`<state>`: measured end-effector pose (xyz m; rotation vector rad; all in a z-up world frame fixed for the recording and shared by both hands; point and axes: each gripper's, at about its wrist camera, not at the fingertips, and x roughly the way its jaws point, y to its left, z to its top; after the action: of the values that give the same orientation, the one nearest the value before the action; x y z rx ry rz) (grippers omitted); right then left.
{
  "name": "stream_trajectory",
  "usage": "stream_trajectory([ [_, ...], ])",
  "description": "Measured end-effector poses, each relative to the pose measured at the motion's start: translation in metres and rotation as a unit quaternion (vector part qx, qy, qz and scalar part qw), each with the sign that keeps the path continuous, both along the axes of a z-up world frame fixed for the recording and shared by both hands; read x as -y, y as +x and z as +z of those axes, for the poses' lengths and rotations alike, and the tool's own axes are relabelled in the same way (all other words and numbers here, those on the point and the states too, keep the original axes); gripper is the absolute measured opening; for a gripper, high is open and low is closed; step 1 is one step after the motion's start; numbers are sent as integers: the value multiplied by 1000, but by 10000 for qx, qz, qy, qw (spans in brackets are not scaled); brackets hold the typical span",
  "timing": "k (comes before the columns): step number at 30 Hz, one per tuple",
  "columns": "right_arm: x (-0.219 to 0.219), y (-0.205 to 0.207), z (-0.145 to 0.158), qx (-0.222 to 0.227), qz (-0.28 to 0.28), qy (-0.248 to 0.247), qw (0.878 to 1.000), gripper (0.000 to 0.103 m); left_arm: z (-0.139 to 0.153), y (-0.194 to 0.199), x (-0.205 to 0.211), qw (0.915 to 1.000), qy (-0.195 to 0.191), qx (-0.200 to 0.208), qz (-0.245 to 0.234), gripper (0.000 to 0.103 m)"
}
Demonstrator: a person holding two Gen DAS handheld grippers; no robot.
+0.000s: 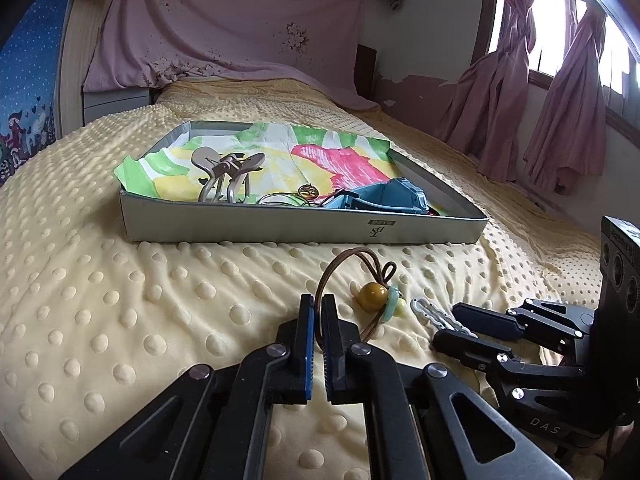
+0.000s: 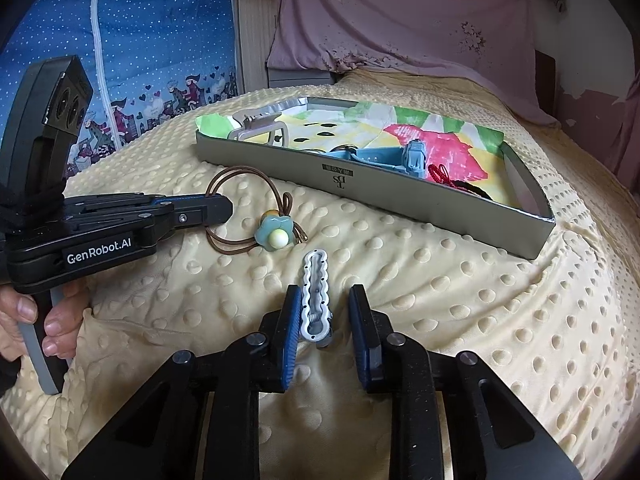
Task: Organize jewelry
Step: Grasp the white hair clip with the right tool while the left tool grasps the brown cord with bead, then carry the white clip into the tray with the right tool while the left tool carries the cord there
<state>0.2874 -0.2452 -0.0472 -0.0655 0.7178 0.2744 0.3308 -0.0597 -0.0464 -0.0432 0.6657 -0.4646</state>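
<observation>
1. The left gripper was nearly closed, its blue pads pinching the brown elastic loop of a hair tie that lay on the yellow dotted bedspread.
2. The tie's flower-and-bead charm rested on the bedspread just beside the gripper tips.
3. The right gripper stood open at a moderate width around the near end of a white wavy hair clip; the clip touched the left pad, apart from the right one.
4. Farther up the bed sat a shallow grey box lid lined with coloured paper, holding a beige claw clip, a blue clip, a gold pendant and red cord.
5. A hand gripped the left gripper's handle.
</observation>
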Motion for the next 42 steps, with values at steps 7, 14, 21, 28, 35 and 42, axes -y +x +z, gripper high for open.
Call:
stream_trajectory([
  [7,6,-3,1,44,-121,93,9999,14,9,-16,5,9999,-145,73,59,3],
  [14,30,-4,5,222,-593,480,9968,13,20,-28,9,9996,-42,19,282,3],
  [21,43,-7,10,474,-789,838,9922,13,38,-40,21,9997,134,91,193,3],
  [28,46,-10,17,708,-782,971,9897,13,54,-35,32,9997,183,-9,153,3],
  [35,56,0,37,1046,-866,1083,9848,13,90,-12,35,9996,10,158,233,3],
  [42,67,29,48,1085,-961,1138,9829,13,106,31,48,9972,30,545,513,3],
])
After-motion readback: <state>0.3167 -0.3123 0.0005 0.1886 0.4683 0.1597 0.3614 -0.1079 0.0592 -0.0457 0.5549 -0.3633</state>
